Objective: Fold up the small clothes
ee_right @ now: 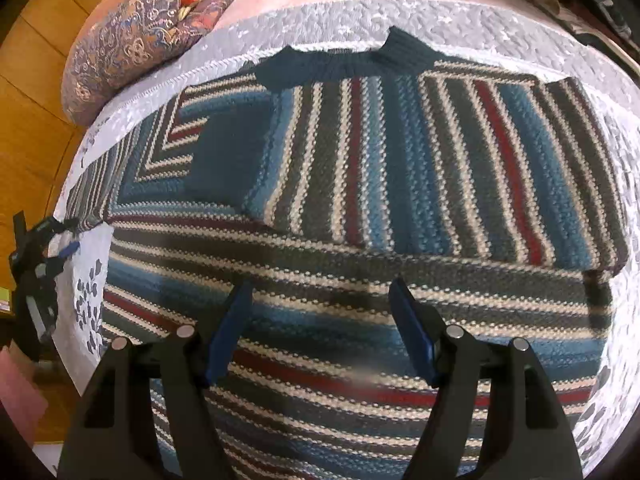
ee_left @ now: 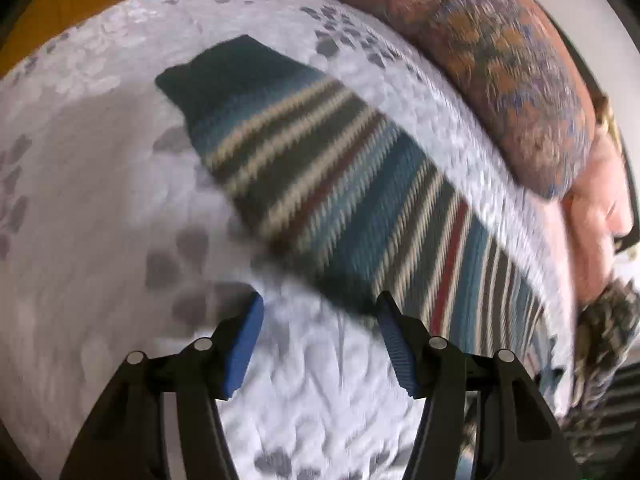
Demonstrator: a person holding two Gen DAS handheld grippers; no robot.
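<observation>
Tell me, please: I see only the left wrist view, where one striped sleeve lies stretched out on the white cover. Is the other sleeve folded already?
Observer: Yes. In the right wrist view the folded sleeve lies across the chest of the sweater.
Operator: Where does its cuff end?
Observer: The dark cuff rests on the chest, near the side from which the flat sleeve that you see goes out.
Operator: Does the right gripper hold something?
Observer: No. The right gripper is open above the sweater's body, with nothing between its fingers.
</observation>
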